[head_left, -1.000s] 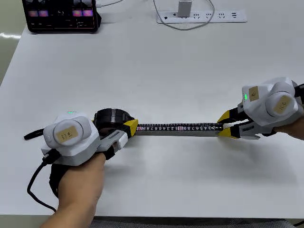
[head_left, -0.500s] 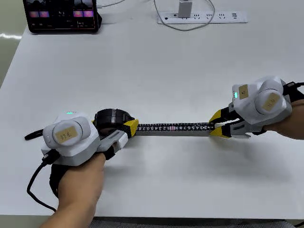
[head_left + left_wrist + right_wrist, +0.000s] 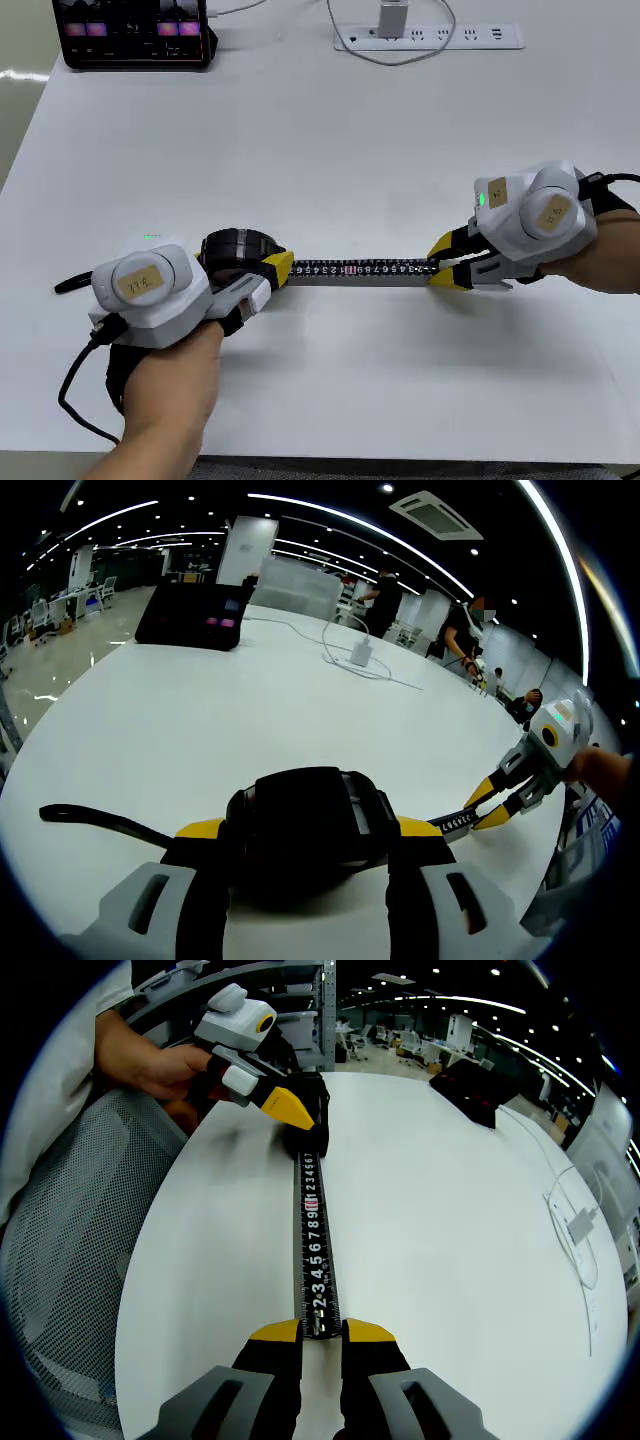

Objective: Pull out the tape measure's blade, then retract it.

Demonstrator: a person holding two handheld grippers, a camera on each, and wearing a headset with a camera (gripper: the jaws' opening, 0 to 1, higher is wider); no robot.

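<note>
Right hand-held gripper (image 3: 438,273), clamped on the blade (image 3: 360,270), has neared the tape measure (image 3: 232,252)

Bright, even overhead light; soft shadows fall toward six o'clock on the table (image 3: 350,150). Gripper views bend at edges; ceiling strips (image 3: 330,517) glare.

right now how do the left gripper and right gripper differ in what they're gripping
The left gripper is shut on the tape measure's black case; the right gripper is shut on the tip of the blade. The left gripper's jaws stand wide apart around the bulky case, while the right gripper's jaws are almost together on the thin blade. Both have yellow jaw tips and face each other along the blade, low over the white table.
</note>
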